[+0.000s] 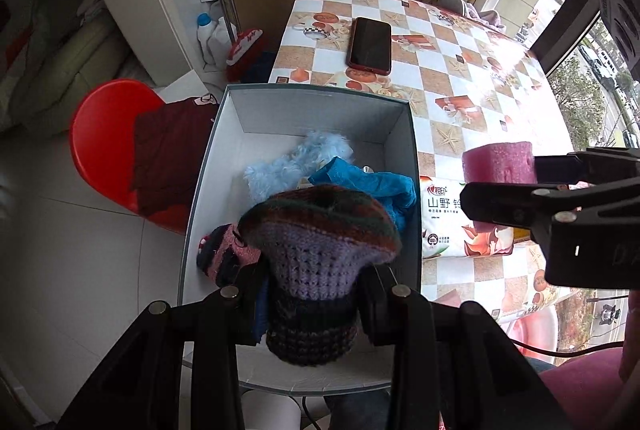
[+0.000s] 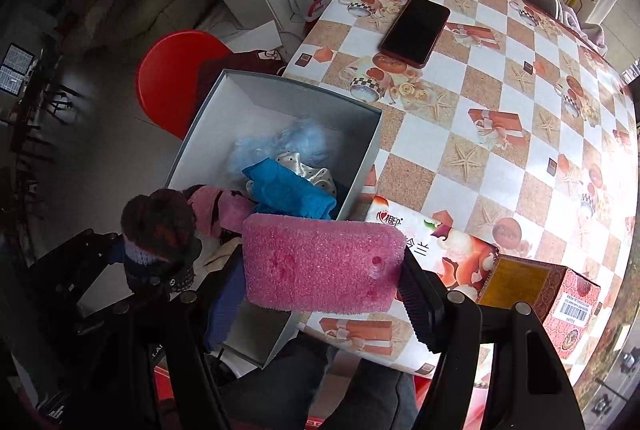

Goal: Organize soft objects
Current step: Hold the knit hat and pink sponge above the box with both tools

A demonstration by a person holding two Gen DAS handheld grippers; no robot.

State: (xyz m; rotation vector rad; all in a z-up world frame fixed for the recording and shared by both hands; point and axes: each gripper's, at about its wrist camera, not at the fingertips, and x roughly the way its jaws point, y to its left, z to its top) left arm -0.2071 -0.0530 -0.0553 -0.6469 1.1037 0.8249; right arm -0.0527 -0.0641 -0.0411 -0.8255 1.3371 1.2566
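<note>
We're over a table (image 2: 500, 78) dressed in a checkered cloth printed with starfish, cups and gift boxes, white tiled floor (image 1: 80, 250) to one side and a bright window behind. Plenty of bare cloth lies open across the far half of the table. At the table's near corner sits the grey open box (image 1: 414, 166), its near end overhanging the edge. Beside it on the floor stands a red stool (image 1: 96, 134) with dark maroon cloth draped over it.

Inside the box: a fluffy light-blue piece (image 1: 296, 160), a blue cloth (image 1: 372, 186), a pink striped knit (image 1: 228, 250). Just beside the box's wall lies a printed tissue pack (image 1: 460, 226), and near that a small patterned carton (image 2: 560, 294). A dark phone (image 1: 370, 44) rests well apart, up the table.

Left gripper (image 1: 310, 294) is clenched on a knitted beanie (image 1: 320, 230), purple and dark striped, poised above the box's near end. Right gripper (image 2: 320, 270) is clamped across a pink foam block (image 2: 324, 266), poised over the box's rim next to the tissue pack.
</note>
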